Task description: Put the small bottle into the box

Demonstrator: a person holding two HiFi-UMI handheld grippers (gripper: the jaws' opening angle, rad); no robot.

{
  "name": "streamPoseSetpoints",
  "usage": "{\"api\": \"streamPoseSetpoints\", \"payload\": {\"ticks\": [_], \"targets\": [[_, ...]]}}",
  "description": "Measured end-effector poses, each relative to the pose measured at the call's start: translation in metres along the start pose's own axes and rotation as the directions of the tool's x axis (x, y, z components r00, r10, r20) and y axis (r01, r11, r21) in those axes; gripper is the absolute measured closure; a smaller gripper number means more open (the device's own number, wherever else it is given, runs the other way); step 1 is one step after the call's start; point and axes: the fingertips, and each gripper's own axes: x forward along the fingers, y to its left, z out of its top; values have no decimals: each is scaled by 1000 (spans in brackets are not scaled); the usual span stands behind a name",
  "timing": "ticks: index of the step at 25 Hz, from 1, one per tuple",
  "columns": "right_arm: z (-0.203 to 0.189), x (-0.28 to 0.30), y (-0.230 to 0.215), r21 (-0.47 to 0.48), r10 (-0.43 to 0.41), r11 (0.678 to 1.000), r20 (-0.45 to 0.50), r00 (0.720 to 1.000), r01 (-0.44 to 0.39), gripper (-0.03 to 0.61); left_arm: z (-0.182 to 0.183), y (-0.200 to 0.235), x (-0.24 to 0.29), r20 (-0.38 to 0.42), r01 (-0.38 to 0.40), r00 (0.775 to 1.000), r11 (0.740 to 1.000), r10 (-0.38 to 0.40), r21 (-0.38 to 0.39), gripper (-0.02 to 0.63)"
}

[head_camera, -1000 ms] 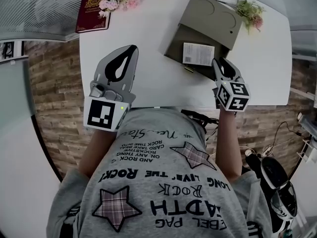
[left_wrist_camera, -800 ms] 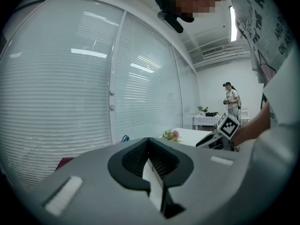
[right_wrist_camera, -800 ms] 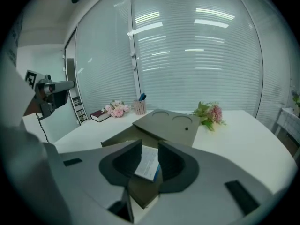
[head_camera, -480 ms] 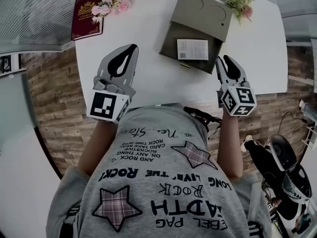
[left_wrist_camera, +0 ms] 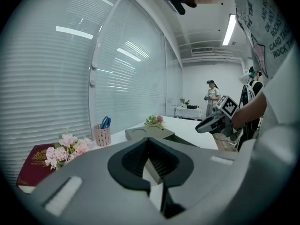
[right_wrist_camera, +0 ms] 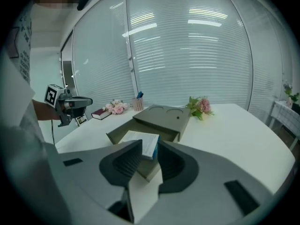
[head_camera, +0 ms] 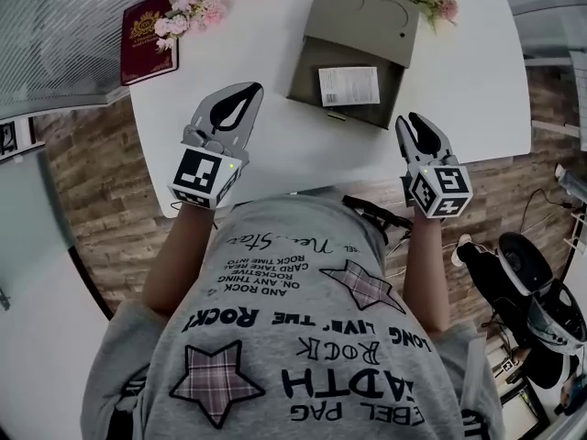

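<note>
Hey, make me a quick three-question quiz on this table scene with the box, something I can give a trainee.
1. True or false: the box on the white table has its lid closed.
2. What lies inside the box? A) a white printed carton B) a mug C) a spoon
3. Fill in: the left gripper has its jaws ____, with nothing between them.
Key: 1 false, the lid is folded back; 2 A; 3 shut.
</note>
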Motion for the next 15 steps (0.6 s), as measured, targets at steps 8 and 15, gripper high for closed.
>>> {"api": "streamPoseSetpoints", "payload": {"ticks": [8, 15], "targets": [[-27, 2, 0, -32, 18, 999, -84, 996, -21, 469, -42, -2, 21, -106, 41, 993, 999, -44, -30, 603], [-51, 7, 3, -85, 46, 994, -192, 980, -63, 458, -75, -14, 38, -196, 122, 972, 990, -133, -66, 552]]}}
